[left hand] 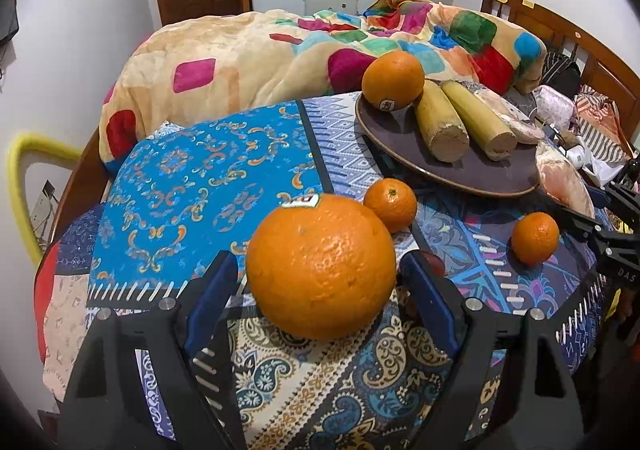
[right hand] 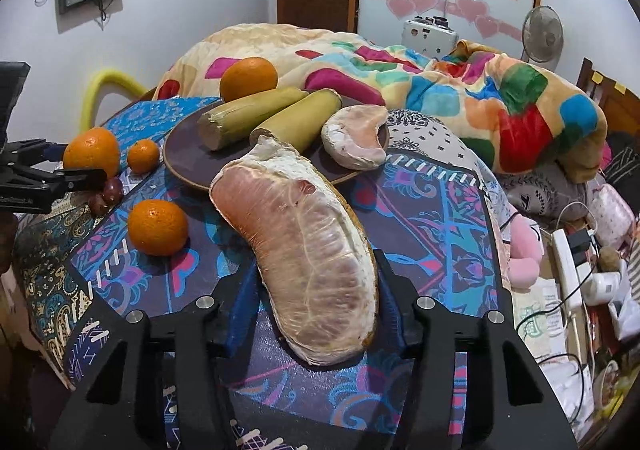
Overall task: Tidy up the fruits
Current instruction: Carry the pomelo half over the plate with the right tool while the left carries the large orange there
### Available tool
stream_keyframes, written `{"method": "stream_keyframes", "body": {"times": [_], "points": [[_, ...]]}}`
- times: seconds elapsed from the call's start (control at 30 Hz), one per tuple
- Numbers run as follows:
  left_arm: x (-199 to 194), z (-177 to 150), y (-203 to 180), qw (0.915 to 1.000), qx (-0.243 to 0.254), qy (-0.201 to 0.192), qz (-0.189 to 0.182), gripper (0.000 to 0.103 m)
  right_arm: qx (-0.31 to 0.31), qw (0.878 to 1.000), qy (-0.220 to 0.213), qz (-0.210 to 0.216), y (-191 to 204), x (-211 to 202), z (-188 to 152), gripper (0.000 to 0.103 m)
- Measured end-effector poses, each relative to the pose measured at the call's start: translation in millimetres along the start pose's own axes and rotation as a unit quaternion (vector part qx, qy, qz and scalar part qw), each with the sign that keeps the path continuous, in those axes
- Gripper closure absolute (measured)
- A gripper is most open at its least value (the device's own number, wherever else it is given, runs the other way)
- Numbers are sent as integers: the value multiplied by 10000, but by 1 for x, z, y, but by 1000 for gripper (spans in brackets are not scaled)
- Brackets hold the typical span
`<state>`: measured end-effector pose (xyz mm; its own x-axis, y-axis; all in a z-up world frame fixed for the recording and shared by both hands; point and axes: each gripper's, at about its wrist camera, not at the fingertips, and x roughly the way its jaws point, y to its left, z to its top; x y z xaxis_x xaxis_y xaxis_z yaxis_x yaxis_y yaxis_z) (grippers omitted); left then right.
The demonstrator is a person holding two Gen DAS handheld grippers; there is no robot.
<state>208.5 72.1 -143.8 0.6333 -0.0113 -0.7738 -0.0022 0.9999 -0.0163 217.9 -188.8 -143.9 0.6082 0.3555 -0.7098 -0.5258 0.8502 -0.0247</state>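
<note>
My left gripper (left hand: 320,274) is open, its blue pads on either side of a large orange (left hand: 320,266) with a sticker, resting on the patterned cloth. Two small tangerines (left hand: 390,204) (left hand: 535,237) lie beyond it. A dark round plate (left hand: 400,130) holds another large orange (left hand: 393,79), two sugarcane pieces (left hand: 440,126) and a pomelo segment (right hand: 356,136). My right gripper (right hand: 316,282) is shut on a big peeled pomelo segment (right hand: 304,250), its far end reaching the plate rim (right hand: 176,166). The left gripper also shows in the right wrist view (right hand: 60,170).
A colourful blanket (left hand: 280,50) is heaped behind the cloth-covered table. Dark red grapes (right hand: 106,194) lie by the large orange. Clutter with cables, a power strip (right hand: 568,270) and a pink soft toy (right hand: 524,250) sits to the right. A yellow chair frame (left hand: 24,178) stands at left.
</note>
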Motion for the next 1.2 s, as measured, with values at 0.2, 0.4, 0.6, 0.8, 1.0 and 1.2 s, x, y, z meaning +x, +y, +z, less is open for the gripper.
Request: {"method": "stream_keyframes", "body": {"times": [0.2, 0.4, 0.6, 0.8, 1.0, 1.2], "points": [[6, 5, 4, 9998, -145, 38, -115, 34, 71, 9999, -107, 14, -2, -5, 1, 54], [1, 4, 4, 9998, -144, 18, -115, 35, 192, 9995, -258, 36, -5, -14, 6, 54], [-12, 6, -1, 9998, -58, -154, -99, 35, 263, 9988, -406, -6, -8, -21, 14, 54], [-26, 21, -7, 9991, -69, -393, -171, 35, 367, 9979, -540, 11, -14, -26, 23, 54], [-29, 41, -19, 9984, 67, -547, -147, 35, 411, 9966, -709, 5, -16, -29, 35, 54], [-23, 59, -31, 9976, 207, -651, -143, 35, 441, 9954, -849, 11, -18, -29, 47, 54]]}}
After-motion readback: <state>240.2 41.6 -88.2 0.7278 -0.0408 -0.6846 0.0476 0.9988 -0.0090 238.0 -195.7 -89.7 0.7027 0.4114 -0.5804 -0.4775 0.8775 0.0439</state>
